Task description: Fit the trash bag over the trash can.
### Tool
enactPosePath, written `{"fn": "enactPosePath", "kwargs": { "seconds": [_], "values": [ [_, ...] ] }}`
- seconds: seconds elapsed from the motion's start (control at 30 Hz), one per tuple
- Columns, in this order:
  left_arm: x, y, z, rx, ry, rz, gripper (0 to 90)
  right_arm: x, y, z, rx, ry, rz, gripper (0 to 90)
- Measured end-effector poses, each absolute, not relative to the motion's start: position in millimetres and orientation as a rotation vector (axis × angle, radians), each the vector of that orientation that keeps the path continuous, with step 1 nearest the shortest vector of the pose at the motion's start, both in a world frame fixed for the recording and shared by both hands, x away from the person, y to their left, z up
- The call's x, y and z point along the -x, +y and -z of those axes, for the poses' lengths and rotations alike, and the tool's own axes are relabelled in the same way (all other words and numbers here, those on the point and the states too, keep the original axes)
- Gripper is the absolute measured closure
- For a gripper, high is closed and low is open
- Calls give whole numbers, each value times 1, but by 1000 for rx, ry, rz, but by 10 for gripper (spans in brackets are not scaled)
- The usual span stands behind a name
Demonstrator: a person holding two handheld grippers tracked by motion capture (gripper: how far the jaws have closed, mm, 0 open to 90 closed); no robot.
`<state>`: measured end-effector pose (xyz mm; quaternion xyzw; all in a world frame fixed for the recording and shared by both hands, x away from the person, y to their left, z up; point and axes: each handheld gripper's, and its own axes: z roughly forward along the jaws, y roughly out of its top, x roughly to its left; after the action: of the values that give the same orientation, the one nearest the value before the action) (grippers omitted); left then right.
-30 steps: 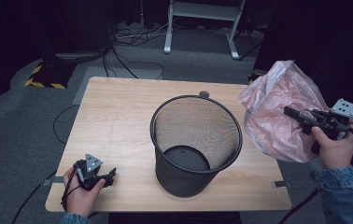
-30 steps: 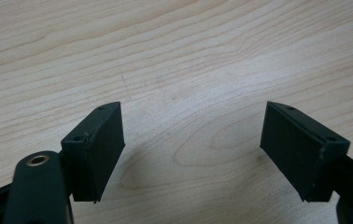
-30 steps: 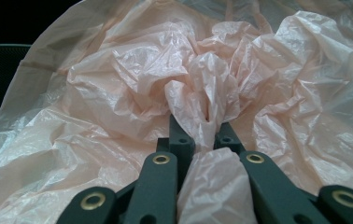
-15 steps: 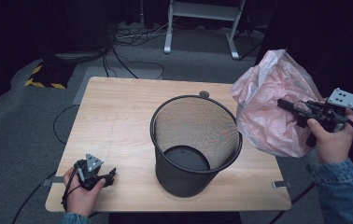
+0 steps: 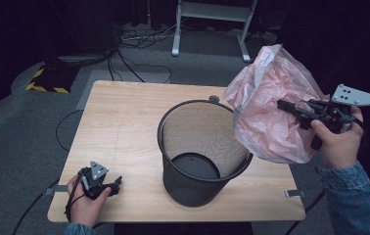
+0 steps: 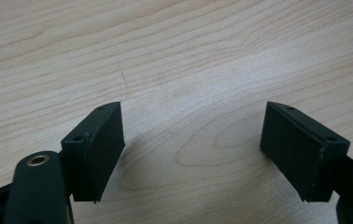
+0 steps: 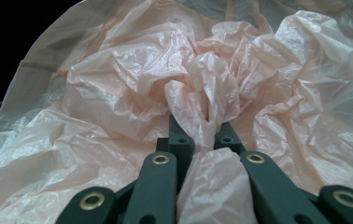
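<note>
A crumpled pink plastic bag (image 5: pixel 271 112) hangs in the air over the right rim of a black mesh wastebasket (image 5: pixel 202 152) that stands on the wooden table (image 5: pixel 119 127). My right gripper (image 5: pixel 283 105) is shut on a fold of the bag (image 7: pixel 202 100), with film bunched between its jaws. My left gripper (image 5: pixel 117 182) rests low at the table's front left corner. Its jaws stand wide open over bare wood (image 6: pixel 193 70), and nothing is between its fingers (image 6: pixel 102 144).
The wastebasket's solid bottom (image 5: pixel 193 164) looks bare. Cables (image 5: pixel 134 39) and a white metal stand (image 5: pixel 212 12) lie on the grey floor beyond the table. A yellow-and-black striped patch (image 5: pixel 43 81) marks the floor at the left.
My right gripper has carried the pink bag up and leftward, toward the wastebasket's rim. The left gripper has stayed where it was.
</note>
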<state>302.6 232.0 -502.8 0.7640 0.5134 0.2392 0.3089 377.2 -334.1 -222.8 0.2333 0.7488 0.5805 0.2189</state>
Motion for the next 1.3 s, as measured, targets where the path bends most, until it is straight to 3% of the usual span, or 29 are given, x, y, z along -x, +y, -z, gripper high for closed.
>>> {"fn": "enactPosePath", "kwargs": {
  "seconds": [1.3],
  "values": [
    [-303, 230, 504, -2003, 1352, -617, 214, -368, -220, 224, -460, 2305, -1701, 818]
  ]
}}
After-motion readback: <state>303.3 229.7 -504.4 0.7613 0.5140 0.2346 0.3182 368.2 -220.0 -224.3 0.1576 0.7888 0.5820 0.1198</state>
